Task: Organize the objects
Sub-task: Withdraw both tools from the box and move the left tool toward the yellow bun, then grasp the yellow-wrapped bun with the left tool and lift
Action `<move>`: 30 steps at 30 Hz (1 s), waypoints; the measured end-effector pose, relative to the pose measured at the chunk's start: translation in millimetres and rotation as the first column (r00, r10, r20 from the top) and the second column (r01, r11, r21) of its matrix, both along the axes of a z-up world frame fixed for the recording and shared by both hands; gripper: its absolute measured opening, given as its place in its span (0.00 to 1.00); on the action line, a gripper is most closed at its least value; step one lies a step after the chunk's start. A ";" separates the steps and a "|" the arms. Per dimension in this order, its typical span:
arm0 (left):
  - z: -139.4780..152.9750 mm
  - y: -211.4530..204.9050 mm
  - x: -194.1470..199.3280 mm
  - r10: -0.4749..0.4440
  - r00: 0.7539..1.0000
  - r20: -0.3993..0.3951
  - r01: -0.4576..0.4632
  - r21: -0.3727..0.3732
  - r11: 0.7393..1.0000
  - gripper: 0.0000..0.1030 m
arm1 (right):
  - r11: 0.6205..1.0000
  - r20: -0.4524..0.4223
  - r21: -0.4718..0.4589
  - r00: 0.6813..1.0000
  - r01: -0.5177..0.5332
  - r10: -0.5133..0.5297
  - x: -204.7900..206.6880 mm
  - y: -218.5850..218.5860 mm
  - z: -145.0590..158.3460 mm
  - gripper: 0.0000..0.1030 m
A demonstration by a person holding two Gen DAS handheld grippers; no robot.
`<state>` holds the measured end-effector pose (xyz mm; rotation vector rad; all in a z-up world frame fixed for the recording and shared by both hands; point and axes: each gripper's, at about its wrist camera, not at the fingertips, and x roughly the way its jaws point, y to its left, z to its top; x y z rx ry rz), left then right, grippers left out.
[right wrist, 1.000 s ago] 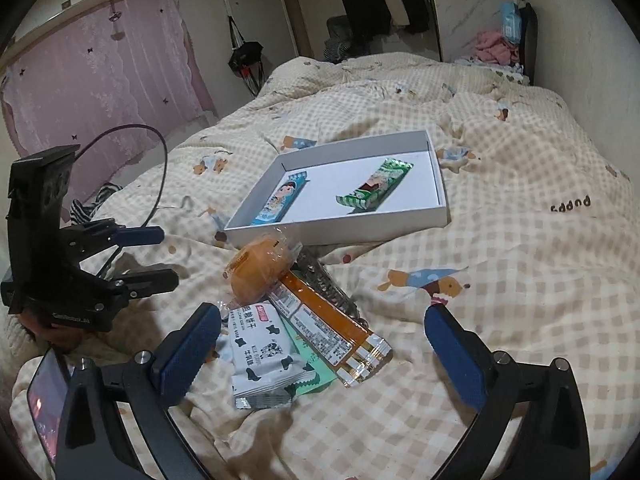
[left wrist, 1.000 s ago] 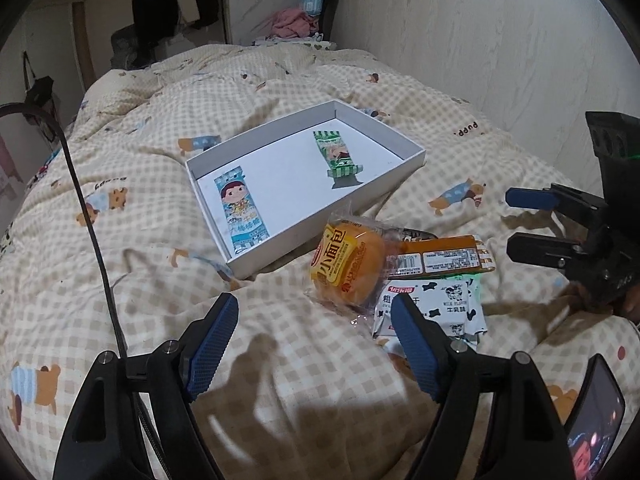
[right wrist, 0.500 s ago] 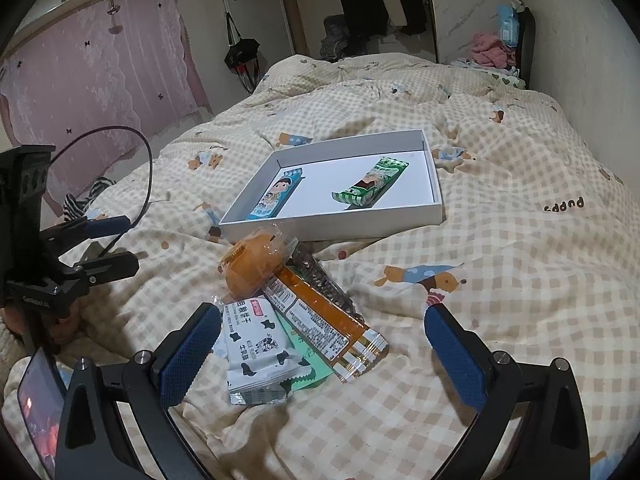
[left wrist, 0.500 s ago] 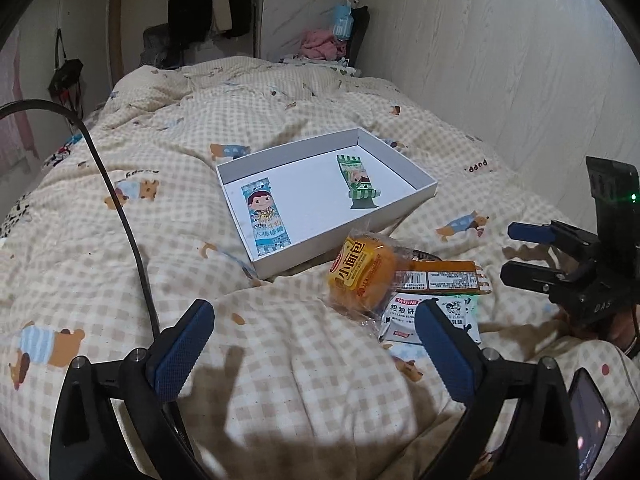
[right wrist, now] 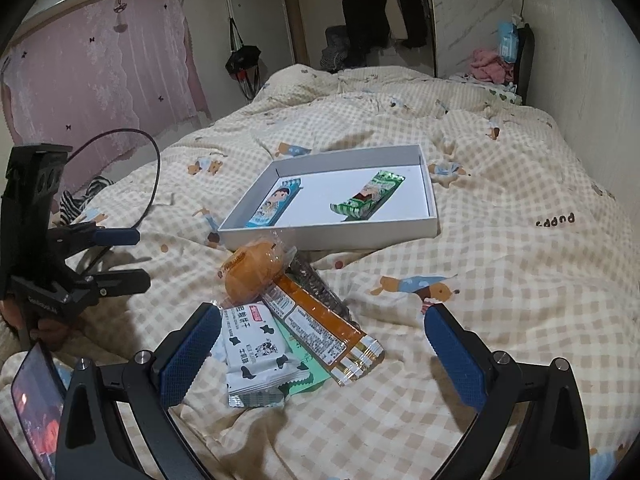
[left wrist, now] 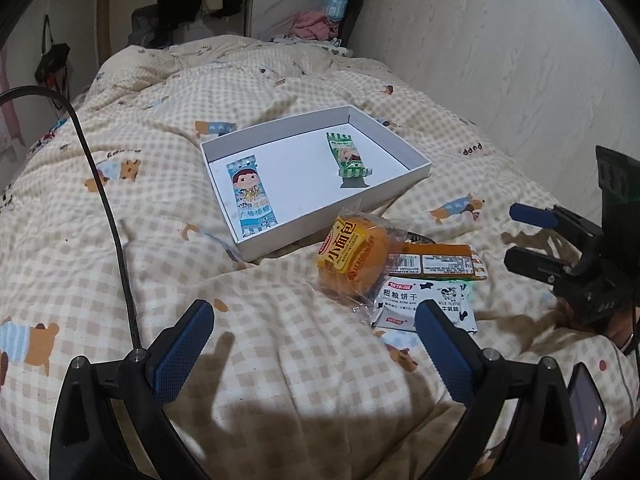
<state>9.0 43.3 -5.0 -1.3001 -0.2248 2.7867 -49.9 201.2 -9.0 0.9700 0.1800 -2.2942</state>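
A white shallow box (left wrist: 416,178) (right wrist: 320,236) lies on the bed with a blue snack bar (left wrist: 250,198) (right wrist: 276,202) and a green snack bar (left wrist: 346,156) (right wrist: 370,194) inside. In front of it is a pile: an orange bun packet (left wrist: 352,256) (right wrist: 252,268), a long orange bar (left wrist: 436,266) (right wrist: 324,332), a white cow-print biscuit pack (left wrist: 424,304) (right wrist: 254,350) and a green pack (right wrist: 304,360) underneath. My left gripper (left wrist: 314,344) (right wrist: 116,256) is open and empty, short of the pile. My right gripper (right wrist: 320,354) (left wrist: 528,236) is open and empty over the pile's near end.
A checked bear-print duvet (left wrist: 120,208) covers the bed. A black cable (left wrist: 108,200) runs across its left side. A wall (left wrist: 500,60) borders the bed's right. Clothes hang at the far end (right wrist: 364,12); a pink curtain (right wrist: 100,72) is on the left.
The left wrist view has shifted, with the box and pile now a little lower and further right. The left gripper's jaws are wider than a second ago. The right gripper has barely moved.
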 end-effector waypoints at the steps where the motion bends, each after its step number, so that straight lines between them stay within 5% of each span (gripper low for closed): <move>1: -0.8 -0.2 -0.8 0.000 1.000 0.004 0.000 0.002 1.000 0.98 | 1.000 0.006 0.003 1.000 0.001 -0.001 -0.9 -0.2 -1.1 0.99; 13: -9.5 5.1 -9.4 -0.015 0.998 0.061 0.016 -0.012 1.000 0.98 | 1.000 0.037 0.001 0.999 0.009 -0.009 -5.5 1.4 -4.8 0.99; 24: -6.3 9.5 -58.1 -0.066 0.992 0.103 0.058 0.071 0.996 0.98 | 1.000 0.074 0.005 0.997 0.006 -0.007 -10.7 0.6 -10.2 0.99; 30: -37.2 35.7 -99.9 -0.110 0.969 0.220 0.118 -0.023 0.993 0.98 | 1.000 0.074 0.009 0.997 0.013 -0.014 -10.8 1.6 -9.9 0.99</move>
